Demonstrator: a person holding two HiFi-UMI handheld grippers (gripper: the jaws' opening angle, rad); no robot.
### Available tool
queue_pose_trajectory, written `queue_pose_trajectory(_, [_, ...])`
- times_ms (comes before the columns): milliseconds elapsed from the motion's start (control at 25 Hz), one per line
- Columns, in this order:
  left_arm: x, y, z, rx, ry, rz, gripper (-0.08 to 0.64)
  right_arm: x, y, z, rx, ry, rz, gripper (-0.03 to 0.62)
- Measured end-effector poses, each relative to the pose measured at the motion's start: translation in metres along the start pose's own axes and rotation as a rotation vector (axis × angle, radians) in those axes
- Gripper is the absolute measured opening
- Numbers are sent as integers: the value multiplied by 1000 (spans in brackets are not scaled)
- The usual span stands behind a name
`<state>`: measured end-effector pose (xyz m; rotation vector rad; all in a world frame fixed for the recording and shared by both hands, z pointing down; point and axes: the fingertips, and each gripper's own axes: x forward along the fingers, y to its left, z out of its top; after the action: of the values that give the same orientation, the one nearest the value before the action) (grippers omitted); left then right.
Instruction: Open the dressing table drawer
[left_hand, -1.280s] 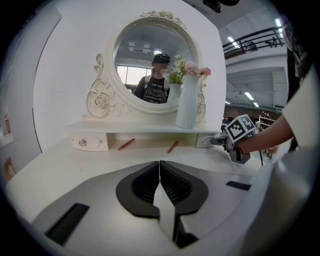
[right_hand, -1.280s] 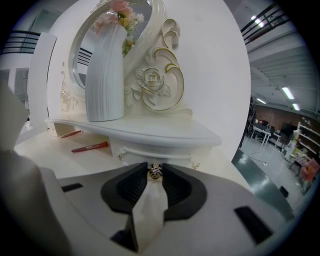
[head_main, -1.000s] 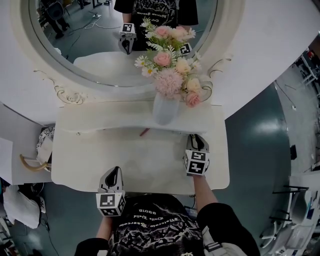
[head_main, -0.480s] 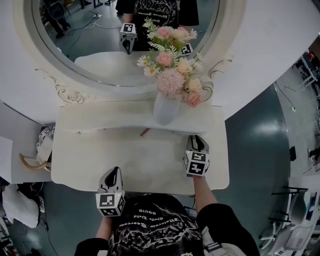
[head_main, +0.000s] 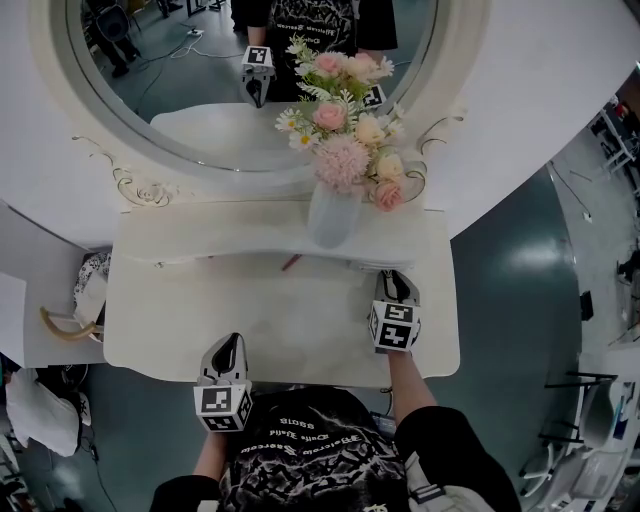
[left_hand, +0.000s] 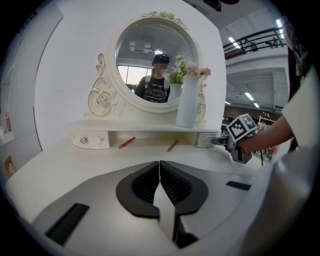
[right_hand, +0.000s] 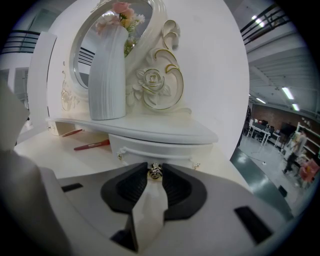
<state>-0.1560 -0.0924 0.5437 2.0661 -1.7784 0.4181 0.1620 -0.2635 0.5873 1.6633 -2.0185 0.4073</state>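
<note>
Now your right claw (right_hand: 155, 176) pinches the knob (right_hand: 155, 171) of the right-end drawer (right_hand: 145, 148) under the shelf (right_hand: 165, 131); your left claw (left_hand: 159, 170) rests pressed together, empty. A skewed pull may slip the knob or rock the vase (right_hand: 107, 70).

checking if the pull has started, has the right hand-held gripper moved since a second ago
No. The right hand-held gripper sits at the same spot against the vase, shut on the drawer knob.

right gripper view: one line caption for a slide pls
Right tongs closed on the small gold knob of the white dressing table drawer, below the white ribbed vase
</note>
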Motion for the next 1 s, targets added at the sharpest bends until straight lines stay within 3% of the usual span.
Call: queue_pose_trajectory(1000, [-12,4,-5,-2,-8,16,17,-10,3,-10,0,12,-5,100])
